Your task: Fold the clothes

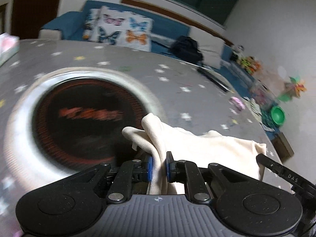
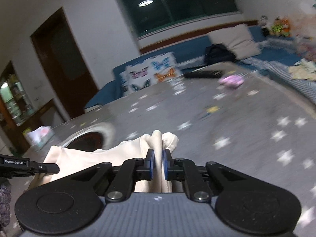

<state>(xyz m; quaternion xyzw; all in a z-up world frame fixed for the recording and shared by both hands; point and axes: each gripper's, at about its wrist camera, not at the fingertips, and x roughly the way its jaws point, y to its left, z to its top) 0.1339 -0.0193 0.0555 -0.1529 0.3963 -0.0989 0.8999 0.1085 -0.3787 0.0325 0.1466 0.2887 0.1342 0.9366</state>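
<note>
Two grippers, left gripper (image 1: 159, 165) and right gripper (image 2: 158, 163), pinch one cream garment (image 1: 207, 150).

On my right gripper (image 1: 284, 174), seen at the right edge of the left wrist view, I can read the white letters "DAS" on its black finger; the rest of the word is cut off. On my left gripper (image 2: 29, 165), seen at the left edge of the right wrist view, a small white label says "GenRobot.AI". The dark round plate (image 1: 86, 118) in the table carries orange-red writing, but it is too blurred to read.
</note>
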